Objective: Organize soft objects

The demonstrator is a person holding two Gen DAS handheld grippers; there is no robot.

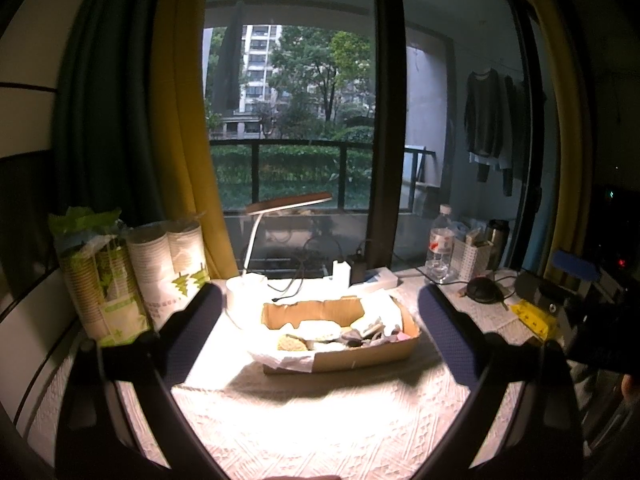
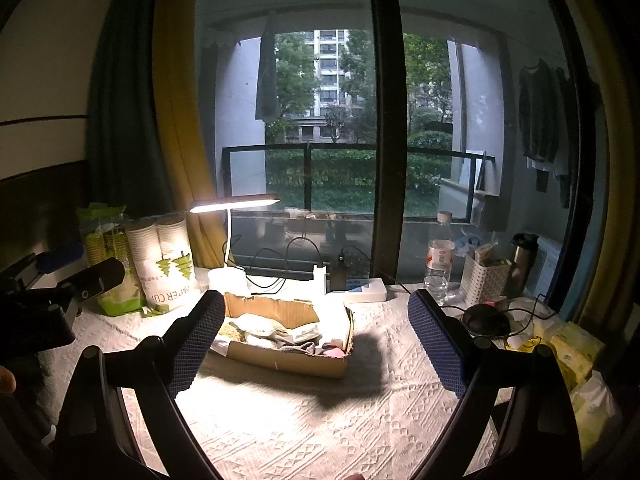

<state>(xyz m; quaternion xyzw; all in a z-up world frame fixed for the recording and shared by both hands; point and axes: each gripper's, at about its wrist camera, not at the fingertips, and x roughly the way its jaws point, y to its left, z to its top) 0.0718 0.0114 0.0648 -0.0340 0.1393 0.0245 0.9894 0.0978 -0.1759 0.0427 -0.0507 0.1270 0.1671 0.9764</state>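
Hovering above the white patterned tablecloth [image 1: 320, 420], both tools empty: left gripper [image 1: 320, 320] spread wide, right gripper [image 2: 316, 326] spread wide, nothing between either pair of blue pads.

Located at centre frame in both views: torn cardboard box [image 1: 360, 354], lined with white paper and filled with a jumble of soft items [image 1: 352, 334], seemingly socks, pads and small cloths; individual pieces too overexposed to separate.

Noted hazards, as judgement only:
- Glare from desk lamp [image 2: 234, 203], upper left of box, washing out contents; risk of pinching the paper liner or several pieces at once instead of one.
- Box light and torn at rear edge; likely to slide or tip if a pad catches its wall.
- Lamp cable [image 2: 272, 264] and power strip [image 2: 366, 290] just behind box; snag possible on a far reach.
- Paper cup stacks [image 2: 164, 264] at left and water bottle [image 2: 439, 258] at right, upright; liable to topple on a wide swing.
- Second tool visible at each frame edge; collision possible over the box.
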